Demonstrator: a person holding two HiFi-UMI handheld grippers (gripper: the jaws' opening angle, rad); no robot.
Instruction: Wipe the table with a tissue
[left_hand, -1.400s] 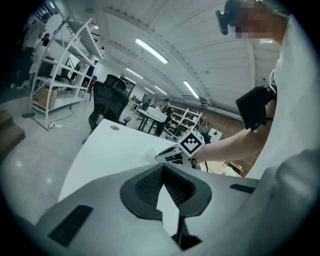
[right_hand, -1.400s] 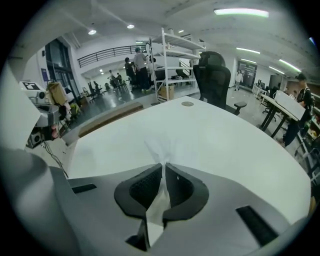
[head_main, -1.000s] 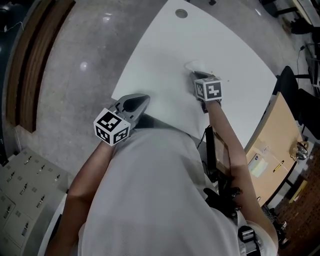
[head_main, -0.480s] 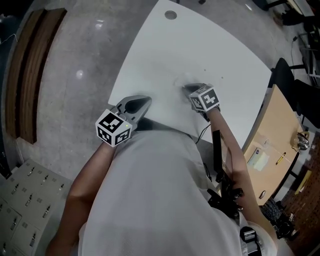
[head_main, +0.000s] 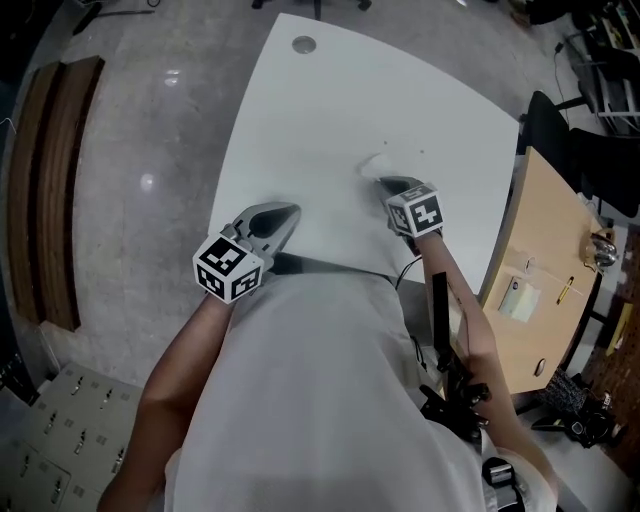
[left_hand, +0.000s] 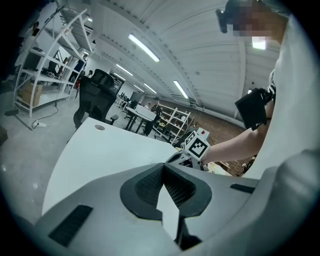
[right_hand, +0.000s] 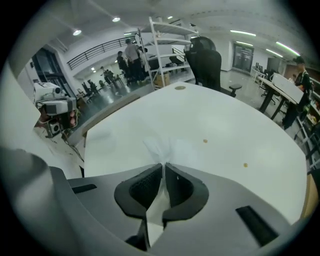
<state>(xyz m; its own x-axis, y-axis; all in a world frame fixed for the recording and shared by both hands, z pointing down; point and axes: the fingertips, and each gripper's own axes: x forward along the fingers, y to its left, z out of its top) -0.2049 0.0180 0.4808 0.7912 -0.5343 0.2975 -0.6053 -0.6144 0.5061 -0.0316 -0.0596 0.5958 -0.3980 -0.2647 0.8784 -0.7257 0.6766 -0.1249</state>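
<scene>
The right gripper (right_hand: 164, 166) pinches the tissue (right_hand: 165, 149) tight between its jaws, the white wad fanning out in front onto the table (right_hand: 225, 125) near its middle. The left gripper (left_hand: 162, 169) is closed and empty by the near edge, seemingly just above the top.

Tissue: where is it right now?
Head view, just right of centre: the tissue is pinched between the jaws of the right gripper, over the white table on the person's side.
</scene>
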